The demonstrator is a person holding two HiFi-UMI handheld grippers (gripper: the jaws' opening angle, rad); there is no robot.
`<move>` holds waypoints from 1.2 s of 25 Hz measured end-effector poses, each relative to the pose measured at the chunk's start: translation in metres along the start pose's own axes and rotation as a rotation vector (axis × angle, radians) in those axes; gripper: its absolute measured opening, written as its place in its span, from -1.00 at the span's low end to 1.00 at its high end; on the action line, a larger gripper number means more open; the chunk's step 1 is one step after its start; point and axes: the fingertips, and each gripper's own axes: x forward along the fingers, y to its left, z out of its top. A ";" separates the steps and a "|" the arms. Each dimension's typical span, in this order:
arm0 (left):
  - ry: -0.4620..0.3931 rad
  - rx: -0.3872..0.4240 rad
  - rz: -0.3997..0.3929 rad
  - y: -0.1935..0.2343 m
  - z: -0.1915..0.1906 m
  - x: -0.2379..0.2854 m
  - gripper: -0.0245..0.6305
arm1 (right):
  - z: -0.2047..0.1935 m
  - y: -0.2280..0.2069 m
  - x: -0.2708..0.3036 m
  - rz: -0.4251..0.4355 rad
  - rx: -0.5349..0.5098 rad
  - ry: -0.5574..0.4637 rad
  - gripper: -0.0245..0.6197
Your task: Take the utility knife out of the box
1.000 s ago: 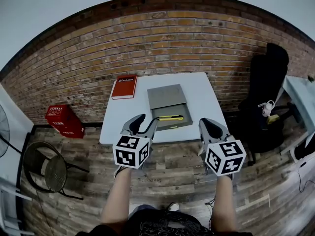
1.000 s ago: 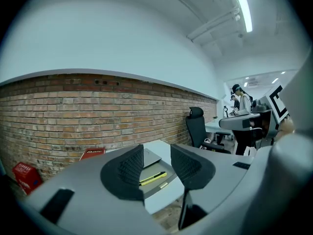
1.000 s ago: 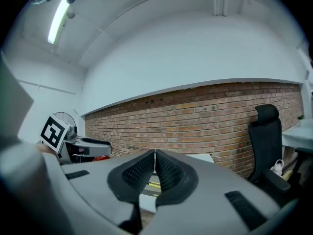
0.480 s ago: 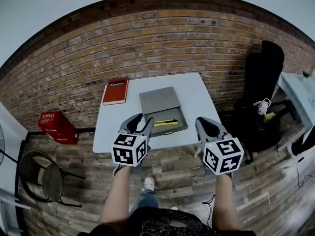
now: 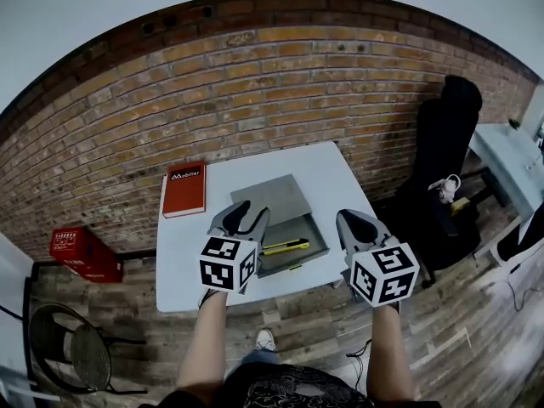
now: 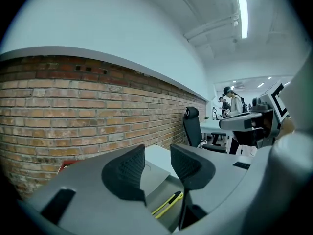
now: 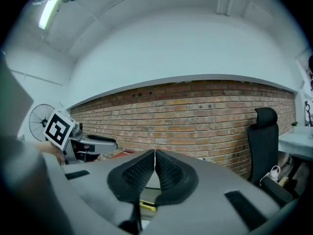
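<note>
On the white table (image 5: 340, 185) lies an open grey box (image 5: 304, 229), its lid (image 5: 269, 196) folded back towards the wall. A yellow and black utility knife (image 5: 286, 246) rests inside the box tray. My left gripper (image 5: 246, 217) hovers over the box's near left corner, open, with nothing between its fingers. In the left gripper view the knife (image 6: 169, 204) shows below the left gripper's (image 6: 157, 155) spread jaws. My right gripper (image 5: 354, 222) hangs off the table's near right edge, shut and empty. Under the right gripper's (image 7: 154, 156) closed jaws, the right gripper view shows a sliver of the knife (image 7: 146, 204).
A red book (image 5: 185, 189) lies at the table's far left corner. The brick wall (image 5: 280, 83) stands right behind the table. A black office chair (image 5: 444, 168) is to the right, a red crate (image 5: 75, 252) and a metal stool (image 5: 72, 347) to the left on the wood floor.
Both grippers have advanced towards the table, and the table and box now sit closer beneath them. The left jaws stay open and the right jaws stay shut.
</note>
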 end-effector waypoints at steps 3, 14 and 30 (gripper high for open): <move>0.006 0.023 -0.050 0.011 0.004 0.021 -0.40 | 0.005 -0.006 0.018 -0.038 0.009 -0.004 -0.86; 0.062 0.102 -0.235 0.025 -0.005 0.077 -0.40 | 0.007 -0.015 0.062 -0.149 0.029 0.012 -0.86; 0.224 0.253 -0.496 -0.013 -0.069 0.116 -0.40 | -0.014 -0.031 0.064 -0.236 0.059 0.045 -0.86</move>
